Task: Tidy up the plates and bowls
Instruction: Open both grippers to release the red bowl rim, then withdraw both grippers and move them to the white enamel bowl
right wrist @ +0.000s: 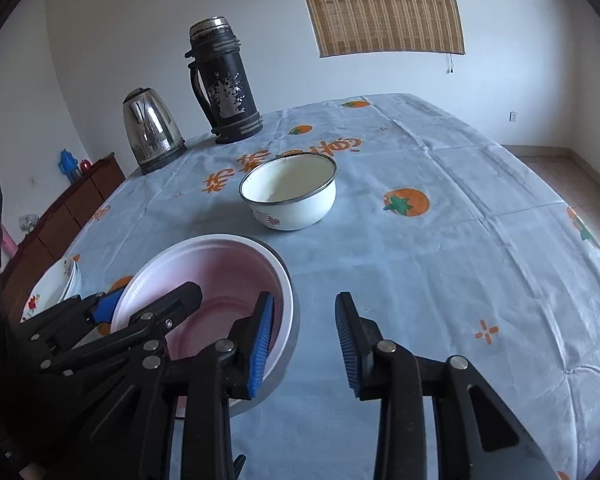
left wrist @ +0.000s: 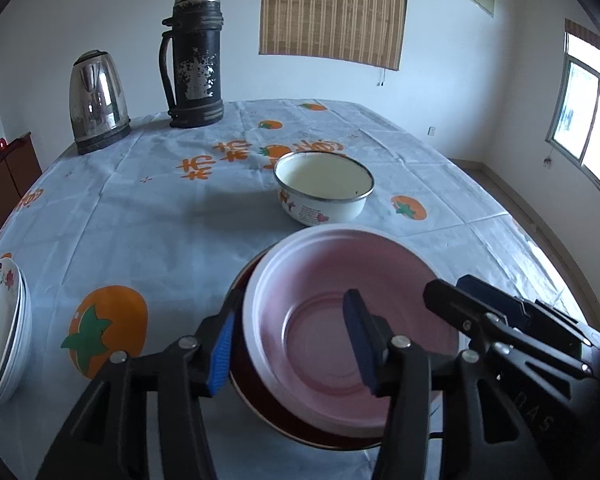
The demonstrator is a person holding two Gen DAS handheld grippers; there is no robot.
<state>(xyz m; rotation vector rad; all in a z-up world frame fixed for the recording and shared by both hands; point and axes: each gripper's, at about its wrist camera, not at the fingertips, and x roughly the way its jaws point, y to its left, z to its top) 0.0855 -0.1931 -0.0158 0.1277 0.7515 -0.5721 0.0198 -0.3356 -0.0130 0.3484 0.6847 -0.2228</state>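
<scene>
- Bowls nest just ahead of both tools: a pink bowl (left wrist: 340, 320) sits inside a darker, metal-rimmed bowl (left wrist: 260, 396) on the desk (left wrist: 160, 216), apparently so they take one spot
- The left hand-held gripper (left wrist: 290, 344) is released, its fingers straddling the pink bowl's near-left wall without pressing it
- The right hand-held gripper (right wrist: 305, 344) is also released, one finger over the stack's rim, the other outside it
- A white enamel bowl (left wrist: 324, 188) waits farther ahead, likely next for nesting
- Stacked plates (left wrist: 0, 328) lie far left
</scene>
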